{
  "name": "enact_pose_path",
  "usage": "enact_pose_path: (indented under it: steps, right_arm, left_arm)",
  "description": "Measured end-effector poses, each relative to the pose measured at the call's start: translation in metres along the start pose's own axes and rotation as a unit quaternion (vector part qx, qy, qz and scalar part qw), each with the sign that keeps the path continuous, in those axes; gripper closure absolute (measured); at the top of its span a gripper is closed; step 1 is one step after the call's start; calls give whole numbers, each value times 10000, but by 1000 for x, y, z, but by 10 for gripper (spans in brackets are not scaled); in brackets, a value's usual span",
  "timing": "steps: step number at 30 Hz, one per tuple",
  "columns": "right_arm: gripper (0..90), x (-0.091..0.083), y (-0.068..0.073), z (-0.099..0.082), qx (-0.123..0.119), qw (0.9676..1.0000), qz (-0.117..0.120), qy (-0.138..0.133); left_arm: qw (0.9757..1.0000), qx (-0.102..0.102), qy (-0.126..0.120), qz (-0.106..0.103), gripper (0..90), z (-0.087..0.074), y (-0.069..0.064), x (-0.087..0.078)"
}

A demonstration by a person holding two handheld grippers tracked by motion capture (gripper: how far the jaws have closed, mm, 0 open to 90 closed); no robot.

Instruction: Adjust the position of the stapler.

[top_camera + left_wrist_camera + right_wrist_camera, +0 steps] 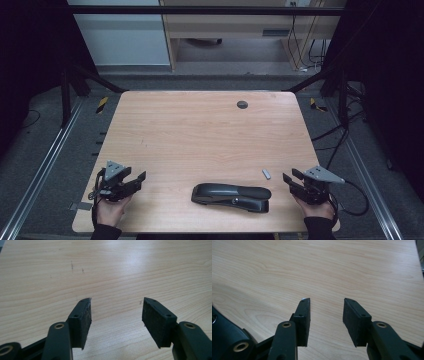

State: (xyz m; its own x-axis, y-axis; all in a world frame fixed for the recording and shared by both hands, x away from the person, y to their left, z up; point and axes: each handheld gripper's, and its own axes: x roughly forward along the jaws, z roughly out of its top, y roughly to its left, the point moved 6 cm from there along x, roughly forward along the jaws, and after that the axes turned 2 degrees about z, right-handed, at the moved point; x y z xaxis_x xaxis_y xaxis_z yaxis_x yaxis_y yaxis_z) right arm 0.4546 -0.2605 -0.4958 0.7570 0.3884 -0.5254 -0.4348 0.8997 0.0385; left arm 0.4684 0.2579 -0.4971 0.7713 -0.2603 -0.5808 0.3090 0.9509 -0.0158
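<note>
Starting at the left edge of the wooden table (200, 125), we have the left gripper (141, 177) held low over the near left corner, its grey three-cornered plate on top and its cable looping down by the hand (111, 209) that carries it. In the left gripper view its jaws stand apart with bare wood grain between the pads (85, 320), nothing pinched, nothing touched. A few faint dark scuffs mark the board ahead of them.

Moving on to the middle, we come to the black stapler (231, 197), lying flat on its base near the front edge, lengthwise across the table, its thicker end toward the right. It sits between the two grippers and well apart from each. Just beyond its right end, up and to the right, we spot a small grey strip (266, 174) lying loose on the wood at a slant, which looks like a stick of staples, though it is too small to be sure. Farther back, a dark round cap (242, 104) sits in the tabletop.

Now over to the right: the right gripper (291, 176) hovers over the near right corner, pointing inward toward the strip. In the right gripper view we see its jaws parted too, empty wood between them, and a black rounded shape, likely the stapler (227, 337), at the lower left.
</note>
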Motion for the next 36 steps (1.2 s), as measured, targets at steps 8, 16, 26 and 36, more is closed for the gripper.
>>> enact_pose_path:
  steps: [8, 16, 26, 36]
  right_arm:
    - [643, 1, 11, 4, -85, 9998, 141, 68]
    - [722, -8, 24, 17, -146, 9992, 382, -37]
    - [879, -22, 47, 32, -435, 9963, 718, -189]
    - [900, -31, 64, 39, -514, 9925, 1080, -264]
  left_arm:
    - [10000, -1, 16, 44, 409, -3, -1, -1]
    - [10000, 53, 41, -2, 404, -3, -4, -2]
    - [9999, 79, 85, -8, 395, -4, -4, -1]
    - [9999, 125, 88, 21, 396, -4, -4, -2]
